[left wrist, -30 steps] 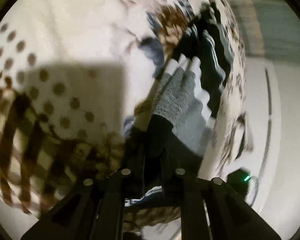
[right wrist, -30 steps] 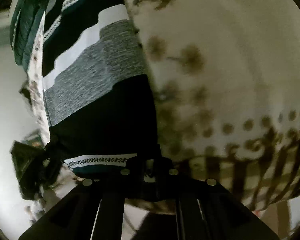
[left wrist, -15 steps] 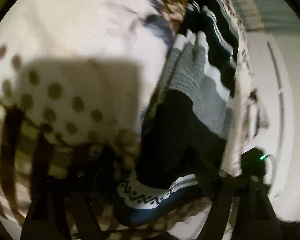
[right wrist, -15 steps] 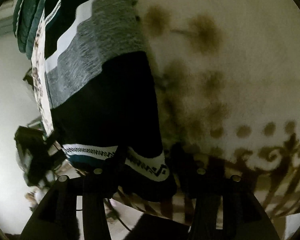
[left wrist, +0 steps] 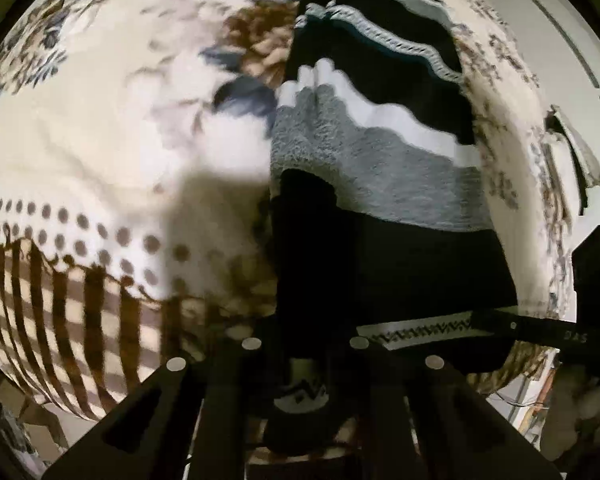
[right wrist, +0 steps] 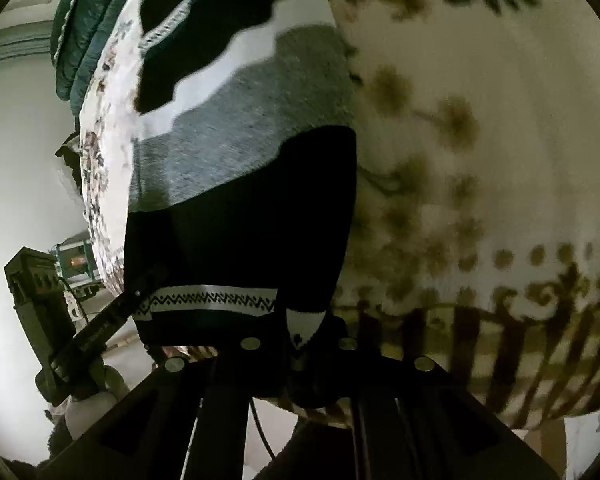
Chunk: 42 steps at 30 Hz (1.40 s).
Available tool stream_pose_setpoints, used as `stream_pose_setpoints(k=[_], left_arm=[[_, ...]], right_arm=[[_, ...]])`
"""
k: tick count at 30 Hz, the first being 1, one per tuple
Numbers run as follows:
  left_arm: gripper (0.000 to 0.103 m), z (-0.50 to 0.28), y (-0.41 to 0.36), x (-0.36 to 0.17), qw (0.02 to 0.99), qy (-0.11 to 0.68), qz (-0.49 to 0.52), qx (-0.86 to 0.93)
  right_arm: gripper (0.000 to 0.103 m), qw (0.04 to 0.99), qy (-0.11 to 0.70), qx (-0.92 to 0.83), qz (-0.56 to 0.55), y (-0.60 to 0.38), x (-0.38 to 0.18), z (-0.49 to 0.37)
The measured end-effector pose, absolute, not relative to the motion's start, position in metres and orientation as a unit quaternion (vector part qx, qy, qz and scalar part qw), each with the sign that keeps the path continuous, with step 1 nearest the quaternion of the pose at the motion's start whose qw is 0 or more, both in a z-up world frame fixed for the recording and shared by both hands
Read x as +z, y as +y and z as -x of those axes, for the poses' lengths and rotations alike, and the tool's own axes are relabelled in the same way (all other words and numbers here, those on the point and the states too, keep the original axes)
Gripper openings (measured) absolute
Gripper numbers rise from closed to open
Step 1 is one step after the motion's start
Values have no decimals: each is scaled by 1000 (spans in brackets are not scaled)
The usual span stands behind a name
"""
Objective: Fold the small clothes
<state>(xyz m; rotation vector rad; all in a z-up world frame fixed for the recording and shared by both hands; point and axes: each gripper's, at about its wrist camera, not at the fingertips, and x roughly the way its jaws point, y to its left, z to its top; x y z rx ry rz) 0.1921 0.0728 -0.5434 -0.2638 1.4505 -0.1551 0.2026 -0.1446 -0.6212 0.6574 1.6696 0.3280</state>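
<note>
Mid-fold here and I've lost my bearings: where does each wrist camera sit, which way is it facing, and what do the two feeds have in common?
Left wrist: on the left gripper, looking forward along its fingers over the striped sweater on the floral blanket; its fingers pinch the sweater's left hem corner, and the right gripper shows at right.
Right wrist: on the right gripper, facing the same way; its fingers pinch the right hem corner, and the left gripper shows at left.
Shared: the sweater, the blanket, the zigzag hem band.
</note>
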Motion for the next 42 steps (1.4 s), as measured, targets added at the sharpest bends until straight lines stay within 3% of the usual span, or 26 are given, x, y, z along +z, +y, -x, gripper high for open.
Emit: stream_pose_setpoints(k=[18,26,33,42], left_arm=[[9,-212,40,-501,768,636,47,-66],[9,-248,63,-466,765,612,179,-88],[9,-367,67,-430,792,544,241,-133],[9,-532,63,-455,795,531,257,-143]], right_arm=[[8,644,688,150,-299,-183,-561,-222],[8,654,668,154,-319,-195,-535,-240],[8,709,603,149,-334,-220,-484,-327],[7,765,549,106,-319,-231,-465,-482]])
